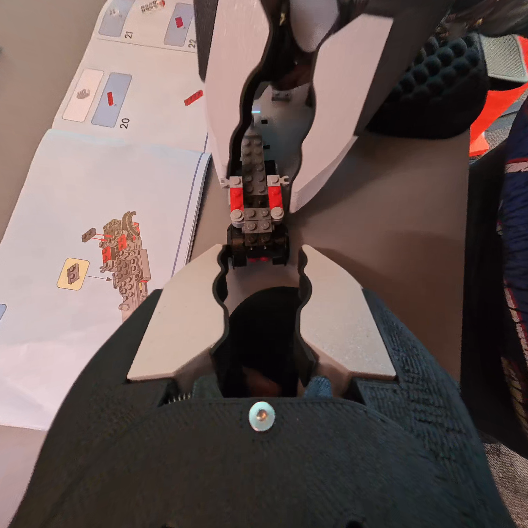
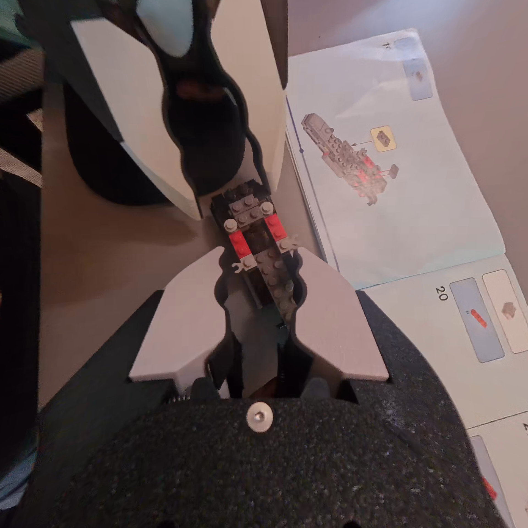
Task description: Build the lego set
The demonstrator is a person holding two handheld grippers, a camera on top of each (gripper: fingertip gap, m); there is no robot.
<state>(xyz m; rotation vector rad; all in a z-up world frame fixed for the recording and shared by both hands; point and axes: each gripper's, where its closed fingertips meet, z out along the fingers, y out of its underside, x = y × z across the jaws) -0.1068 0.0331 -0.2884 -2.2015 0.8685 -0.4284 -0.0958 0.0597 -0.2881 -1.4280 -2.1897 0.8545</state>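
Instruction booklet (image 1: 94, 200) beside lego model (image 1: 257, 205)

Lego model (image 1: 257, 205): moulded plastic, smooth, studded — grey, red and black parts with a slight sheen. Left claw (image 1: 261, 257): fingers (image 1: 191, 323) smooth, matt pale-grey plastic; body black plastic with a rough, layered grain. Right claw (image 2: 260, 254): same finish. Screw (image 1: 261, 415): bright metal. Instruction booklet (image 1: 85, 200): smooth paper, faintly glossy. Surface (image 1: 385, 228): matt, smooth, grey-brown.

The lego model (image 1: 256, 205) is grey, black and red; the instruction booklet (image 1: 94, 205) pale blue-white; the claws' fingers (image 1: 185, 317) light grey.
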